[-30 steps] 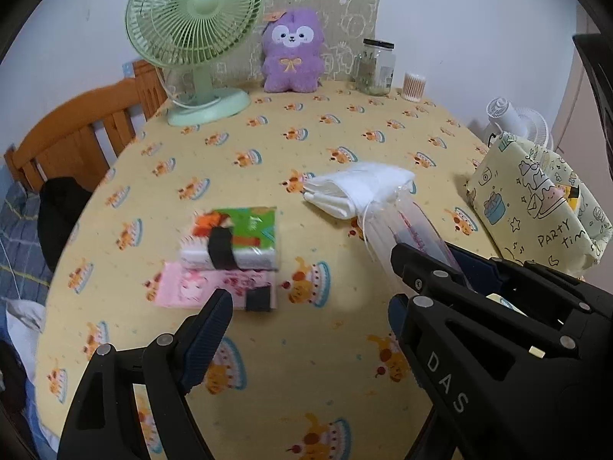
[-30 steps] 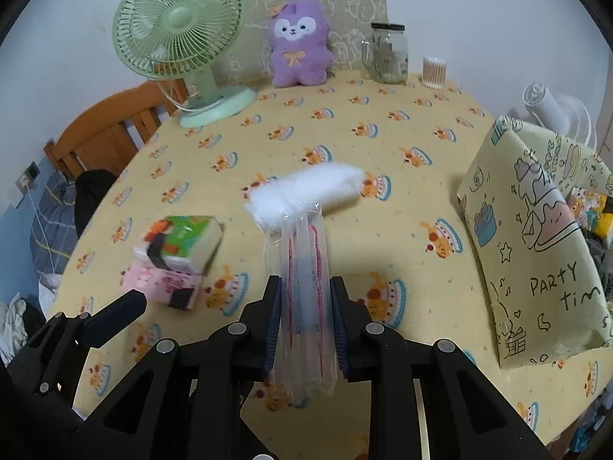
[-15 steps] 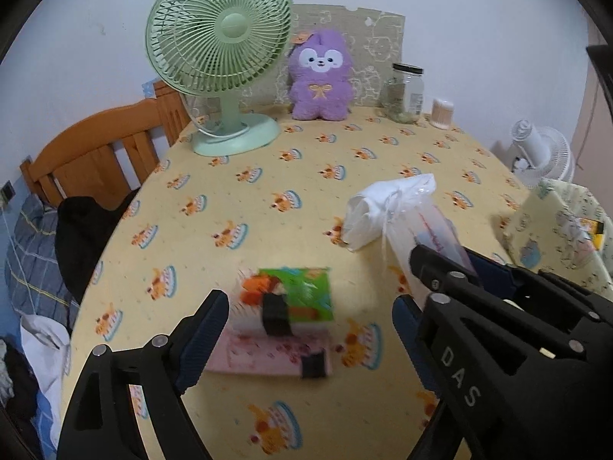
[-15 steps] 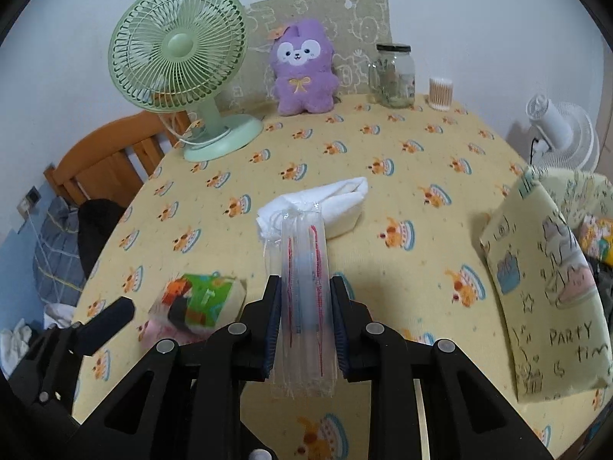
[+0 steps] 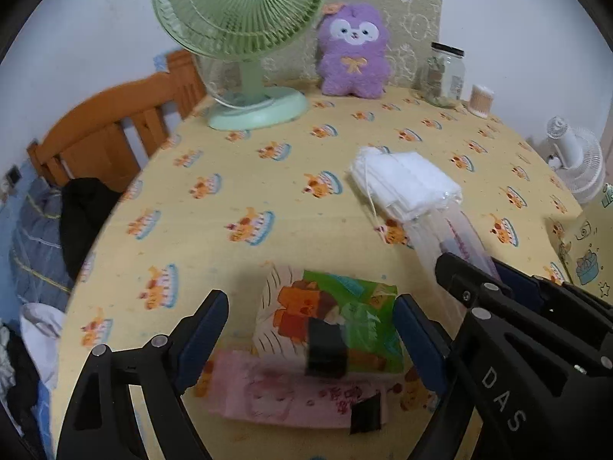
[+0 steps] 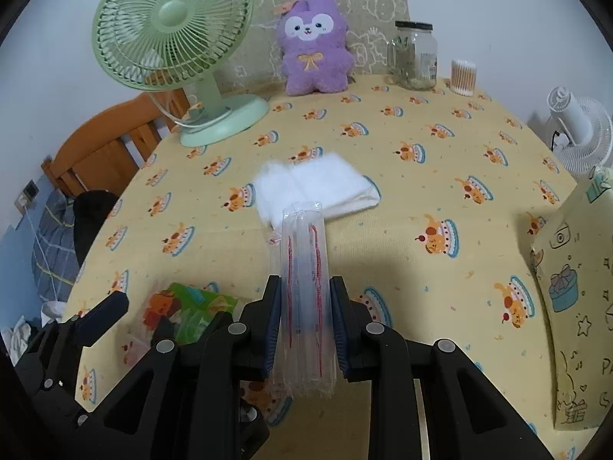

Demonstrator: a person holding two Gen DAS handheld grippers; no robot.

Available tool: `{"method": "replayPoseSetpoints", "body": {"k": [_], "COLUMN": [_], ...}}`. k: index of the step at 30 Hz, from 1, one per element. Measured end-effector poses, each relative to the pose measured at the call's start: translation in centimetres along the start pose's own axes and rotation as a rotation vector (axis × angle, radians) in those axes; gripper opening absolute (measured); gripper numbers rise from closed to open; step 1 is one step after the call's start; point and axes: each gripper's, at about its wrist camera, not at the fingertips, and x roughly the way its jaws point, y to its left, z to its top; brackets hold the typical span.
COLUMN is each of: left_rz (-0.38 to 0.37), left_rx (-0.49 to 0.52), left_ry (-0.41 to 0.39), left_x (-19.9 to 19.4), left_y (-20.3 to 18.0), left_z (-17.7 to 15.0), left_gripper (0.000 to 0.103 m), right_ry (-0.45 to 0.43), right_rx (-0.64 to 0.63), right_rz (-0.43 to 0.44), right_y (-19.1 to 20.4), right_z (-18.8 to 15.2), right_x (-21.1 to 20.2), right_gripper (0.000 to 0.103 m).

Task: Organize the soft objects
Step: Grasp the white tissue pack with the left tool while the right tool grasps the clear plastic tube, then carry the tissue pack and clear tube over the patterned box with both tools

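My right gripper (image 6: 304, 306) is shut on a clear plastic bag (image 6: 304, 268) that holds white folded face masks (image 6: 318, 188), lifted over the yellow tablecloth. The bag also shows in the left wrist view (image 5: 406, 186), with the right gripper (image 5: 475, 280) holding its tail. My left gripper (image 5: 310, 322) is open, its fingers on either side of a green and orange tissue pack (image 5: 333, 326). That pack lies on a pink tissue pack (image 5: 291, 395). The green pack also shows in the right wrist view (image 6: 187, 306), beside the left gripper (image 6: 103, 310).
A green desk fan (image 5: 245, 19), a purple plush toy (image 5: 354, 51), a glass jar (image 5: 444, 74) and a cotton swab tub (image 5: 482, 99) stand at the table's far edge. A patterned gift bag (image 6: 574, 299) stands at the right. A wooden chair (image 5: 107, 126) is at the left.
My left gripper has moved forward and down, so the green tissue pack now sits between its open fingers. My right gripper still holds the mask bag, shifted slightly.
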Motion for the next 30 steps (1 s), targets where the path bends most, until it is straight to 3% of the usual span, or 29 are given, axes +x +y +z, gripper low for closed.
{"method": "replayPoseSetpoints", "body": {"k": [4, 5, 7, 15, 30], "left_rz": [-0.169, -0.192, -0.159, -0.182, -0.177], "left_rx": [-0.018, -0.028, -0.023, -0.015, 0.044], "left_ry": [0.039, 0.053, 0.053, 0.066, -0.030], "left_x": [0.6, 0.8, 0.8, -0.5, -6.0], "left_y": [-0.2, -0.2, -0.5, -1.3, -5.0], "left_z": [0.0, 0.0, -0.1, -0.9, -1.5], "left_gripper": [0.035, 0.032, 0.021, 0.018, 0.015], "right_ry": [0.020, 0.017, 0.027, 0.057, -0.022], "right_rx": [0.026, 0.019, 0.029, 0.044, 0.007], "right_rz": [0.017, 0.019, 0.017, 0.051, 0.023], "right_y": [-0.5, -0.5, -0.6, -1.1, -3.3], "right_z": [0.0, 0.1, 0.1, -0.7, -1.9], "right_x": [0.7, 0.7, 0.8, 0.5, -5.4], "right_gripper": [0.028, 0.028, 0.028, 0.028, 0.028]}}
